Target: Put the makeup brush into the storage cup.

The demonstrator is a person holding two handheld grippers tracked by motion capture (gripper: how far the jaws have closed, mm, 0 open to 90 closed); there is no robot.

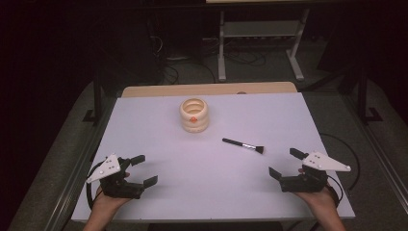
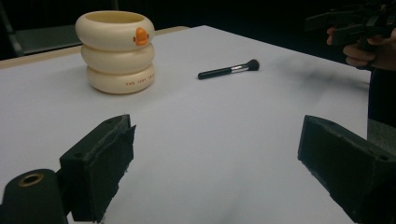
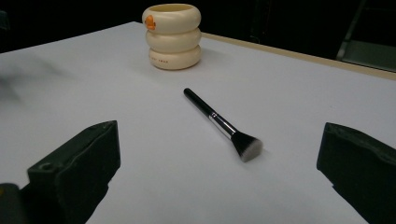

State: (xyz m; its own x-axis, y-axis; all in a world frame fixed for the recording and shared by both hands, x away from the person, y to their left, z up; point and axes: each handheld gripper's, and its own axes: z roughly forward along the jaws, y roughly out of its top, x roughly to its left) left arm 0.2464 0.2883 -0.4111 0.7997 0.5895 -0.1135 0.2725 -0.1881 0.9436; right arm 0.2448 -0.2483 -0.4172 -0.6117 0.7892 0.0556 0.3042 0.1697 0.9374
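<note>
Both the left hand-held gripper (image 1: 143,170) and right hand-held gripper (image 1: 286,163) gape wide and empty over the worktop (image 1: 192,168), a makeup brush (image 1: 243,145) just ahead of the right one and a cream ringed pot (image 1: 194,115) beyond.

The bench (image 1: 159,139) was white with a pale wooden strip along its far edge. Ahead of the black jaws stood a cream cup (image 1: 194,115) of three stacked rings, with a small orange mark on its top ring and tiny dark lettering on the lowest. The brush (image 3: 219,123) had a black handle, a silver collar and dark bristles tipped grey.
</note>
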